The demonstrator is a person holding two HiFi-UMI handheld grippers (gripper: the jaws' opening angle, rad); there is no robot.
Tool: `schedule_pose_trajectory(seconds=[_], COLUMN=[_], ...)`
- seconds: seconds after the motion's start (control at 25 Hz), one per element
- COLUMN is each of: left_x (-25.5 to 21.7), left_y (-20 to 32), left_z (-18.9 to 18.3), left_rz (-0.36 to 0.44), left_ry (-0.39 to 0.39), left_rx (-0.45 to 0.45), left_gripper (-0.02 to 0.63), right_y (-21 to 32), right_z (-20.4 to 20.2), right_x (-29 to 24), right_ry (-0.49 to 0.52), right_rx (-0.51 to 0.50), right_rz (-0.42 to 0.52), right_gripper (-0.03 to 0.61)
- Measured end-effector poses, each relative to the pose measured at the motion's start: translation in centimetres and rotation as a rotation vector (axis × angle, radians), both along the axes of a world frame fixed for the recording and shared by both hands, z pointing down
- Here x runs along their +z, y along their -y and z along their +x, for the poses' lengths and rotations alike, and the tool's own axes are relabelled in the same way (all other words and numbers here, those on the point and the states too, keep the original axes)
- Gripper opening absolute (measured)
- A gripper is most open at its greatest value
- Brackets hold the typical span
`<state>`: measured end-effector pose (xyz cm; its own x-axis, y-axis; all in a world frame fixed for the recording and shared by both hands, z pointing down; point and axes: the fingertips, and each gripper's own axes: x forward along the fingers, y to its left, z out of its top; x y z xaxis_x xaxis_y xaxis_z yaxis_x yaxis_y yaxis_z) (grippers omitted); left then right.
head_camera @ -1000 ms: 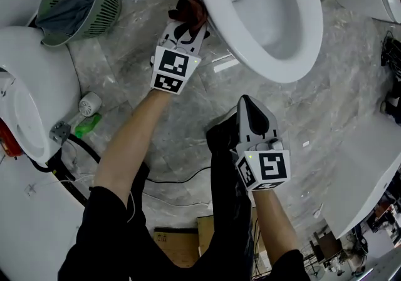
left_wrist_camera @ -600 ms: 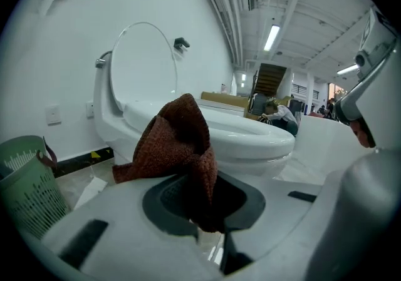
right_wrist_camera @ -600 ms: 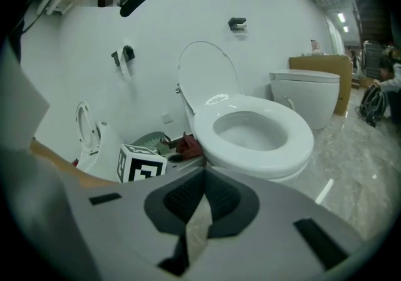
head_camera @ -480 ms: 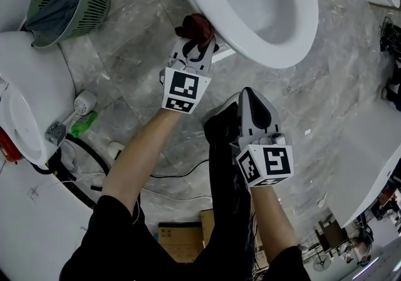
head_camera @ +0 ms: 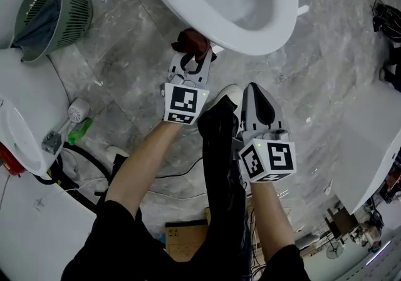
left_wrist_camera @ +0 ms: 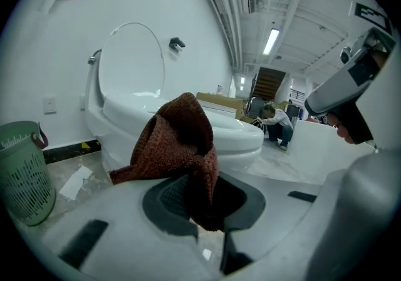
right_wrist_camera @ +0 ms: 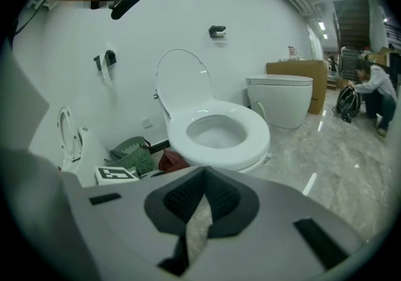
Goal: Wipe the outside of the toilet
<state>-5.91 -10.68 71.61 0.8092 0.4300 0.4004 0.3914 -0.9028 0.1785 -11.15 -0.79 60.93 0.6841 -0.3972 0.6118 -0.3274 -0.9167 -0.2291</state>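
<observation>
- Grey marble floor is carrying a white toilet, lid raised, with a green basket standing well apart at the left.
- Left gripper is clamping a dark red cloth between its jaws; the cloth is bunching above the tips.
- The cloth is sitting at the bowl's outer wall, below the rim; contact is not confirmable.
- Right gripper is hovering above the floor, short of the toilet, jaws meeting at the tips, nothing between them.
</observation>
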Motion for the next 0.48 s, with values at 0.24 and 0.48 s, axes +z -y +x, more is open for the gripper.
schedule_pose_trajectory(seconds=[0.24, 0.48], left_x=[1.7, 3.0], left_y=[-5.4, -8.3], left_z=[-1.7, -2.3], left_rz=[0.000, -0.007], left_ry=[0.043, 0.072], left_rx=[0.104, 0.152], left_gripper=[0.051, 0.051], right_y=[-2.8, -5.9], right_z=[-0.7, -1.1], right_x=[0.1, 0.3], right_ry=[0.005, 0.013], right_rx=[0.046, 0.113], right_rz=[-0.006, -0.012], right_gripper=[0.002, 0.002])
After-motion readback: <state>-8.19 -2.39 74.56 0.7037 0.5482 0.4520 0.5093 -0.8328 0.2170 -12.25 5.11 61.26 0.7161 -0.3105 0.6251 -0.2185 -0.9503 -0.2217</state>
